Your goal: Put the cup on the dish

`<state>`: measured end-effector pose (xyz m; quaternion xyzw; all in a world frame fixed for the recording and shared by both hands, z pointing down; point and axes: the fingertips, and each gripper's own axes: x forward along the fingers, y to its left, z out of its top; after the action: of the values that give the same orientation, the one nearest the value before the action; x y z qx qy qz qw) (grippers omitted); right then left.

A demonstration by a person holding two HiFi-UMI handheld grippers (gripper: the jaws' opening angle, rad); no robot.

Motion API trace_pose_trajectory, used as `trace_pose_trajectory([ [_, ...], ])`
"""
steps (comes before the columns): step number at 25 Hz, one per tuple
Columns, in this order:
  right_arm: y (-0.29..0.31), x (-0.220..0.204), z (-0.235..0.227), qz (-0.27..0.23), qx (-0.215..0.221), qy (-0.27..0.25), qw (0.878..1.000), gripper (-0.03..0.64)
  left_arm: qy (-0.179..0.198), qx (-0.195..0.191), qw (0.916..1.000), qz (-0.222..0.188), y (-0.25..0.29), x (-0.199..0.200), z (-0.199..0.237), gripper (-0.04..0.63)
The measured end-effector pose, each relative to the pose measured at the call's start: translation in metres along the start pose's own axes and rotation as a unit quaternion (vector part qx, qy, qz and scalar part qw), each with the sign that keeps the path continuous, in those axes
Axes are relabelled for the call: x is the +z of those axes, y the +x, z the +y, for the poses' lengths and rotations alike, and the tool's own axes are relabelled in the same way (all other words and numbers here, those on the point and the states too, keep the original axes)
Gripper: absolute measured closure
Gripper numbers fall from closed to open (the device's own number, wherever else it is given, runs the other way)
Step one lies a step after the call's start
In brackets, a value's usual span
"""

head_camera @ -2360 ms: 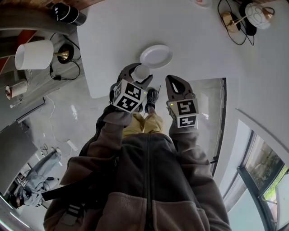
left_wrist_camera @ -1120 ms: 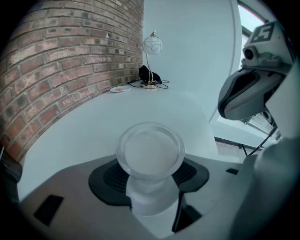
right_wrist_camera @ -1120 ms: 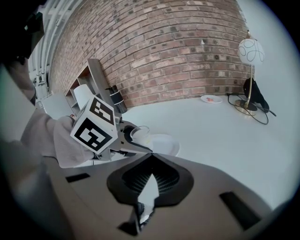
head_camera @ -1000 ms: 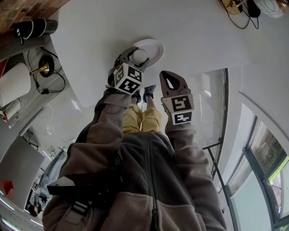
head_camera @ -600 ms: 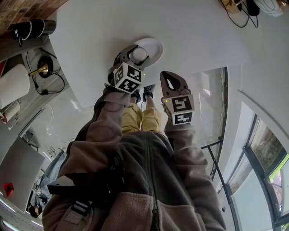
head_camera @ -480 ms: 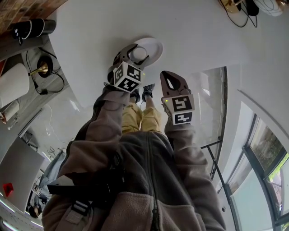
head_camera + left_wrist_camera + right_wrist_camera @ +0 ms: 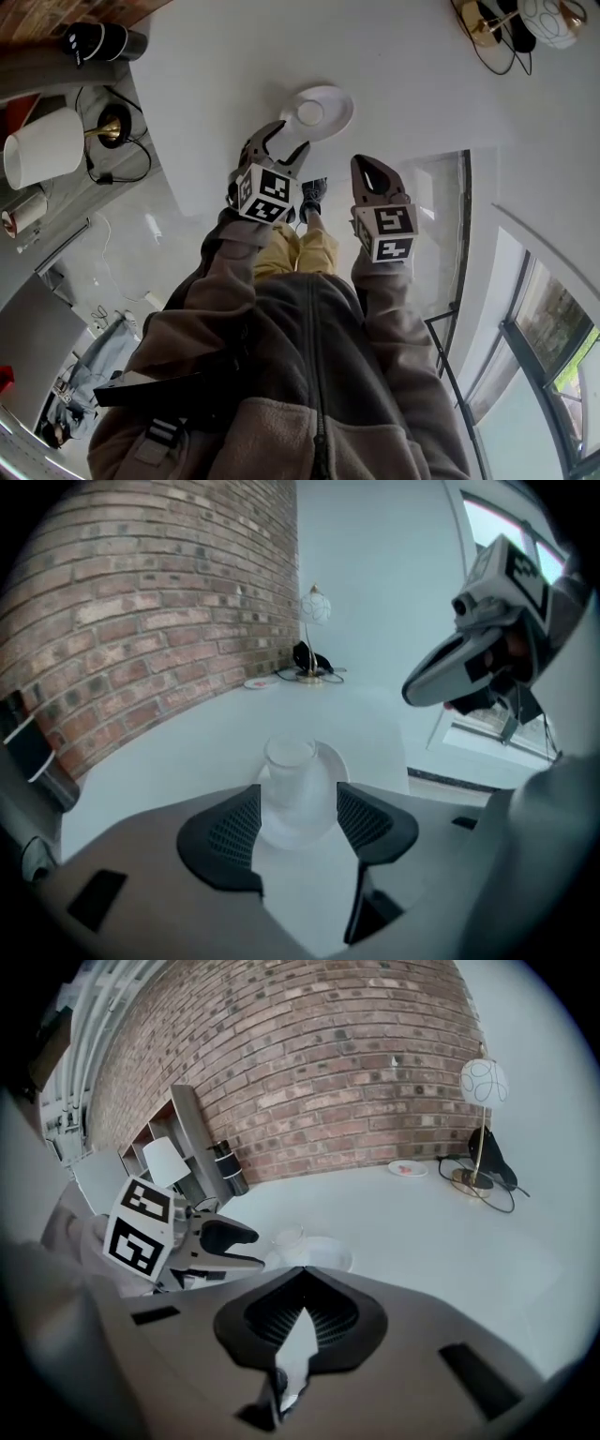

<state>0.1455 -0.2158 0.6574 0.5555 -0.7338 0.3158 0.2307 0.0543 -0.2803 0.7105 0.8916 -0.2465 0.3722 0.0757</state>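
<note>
Head view: the cup (image 7: 309, 113) stands upright on the dish (image 7: 339, 101), near the edge of the white worktop (image 7: 412, 84). The left claw (image 7: 286, 141) is wide open just short of the dish and holds nothing. The right claw (image 7: 364, 165) is off to the side, apart from the dish.

Left gripper view: the two pads are far apart. The cup shows between them, a little ahead, and I see no pad touching it. It sits on the dish on its own, so the job looks done.

Right gripper view: this claw is closed tight with nothing in it. The cup and dish lie ahead of it, with the left claw just beside them.

The cup looks small, pale and thin. I think it is light, hard and smooth, so it could slip or tip over. I cannot tell if it is glass or plastic, so it may break. The best place to hold it is the middle of its side, one pad on each side, with a soft squeeze.
</note>
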Motion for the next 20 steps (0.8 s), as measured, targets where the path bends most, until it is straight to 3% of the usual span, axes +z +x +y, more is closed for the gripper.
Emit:
trace_pose_trajectory([
  [3,-0.022,0.027,0.004,-0.028,-0.013,-0.010,0.999,0.614,-0.027,0.049,0.9957,-0.074,-0.050,0.044,0.016,0.356],
  [4,-0.030,0.041,0.007,-0.045,-0.018,-0.013,0.999,0.614,-0.031,0.066,0.9923,-0.100,-0.067,0.062,0.022,0.432],
  [5,-0.039,0.058,0.010,-0.065,-0.021,-0.018,0.997,0.614,-0.034,0.082,0.9883,-0.125,-0.084,0.081,0.029,0.459],
  [9,-0.072,0.130,0.032,-0.139,-0.020,-0.050,0.989,0.614,-0.025,0.125,0.9712,-0.201,-0.148,0.147,0.051,0.463],
  [12,-0.095,0.175,0.051,-0.180,-0.011,-0.063,0.982,0.614,-0.028,0.163,0.9533,-0.253,-0.201,0.189,0.069,0.468],
  [14,-0.111,0.200,0.063,-0.206,-0.007,-0.070,0.976,0.614,-0.022,0.185,0.9417,-0.280,-0.234,0.212,0.077,0.528],
  [17,-0.136,0.233,0.080,-0.239,-0.005,-0.091,0.967,0.614,-0.013,0.210,0.9259,-0.314,-0.276,0.238,0.083,0.563],
  [20,-0.157,0.265,0.092,-0.274,-0.006,-0.110,0.956,0.614,-0.013,0.219,0.9168,-0.334,-0.303,0.259,0.089,0.589],
])
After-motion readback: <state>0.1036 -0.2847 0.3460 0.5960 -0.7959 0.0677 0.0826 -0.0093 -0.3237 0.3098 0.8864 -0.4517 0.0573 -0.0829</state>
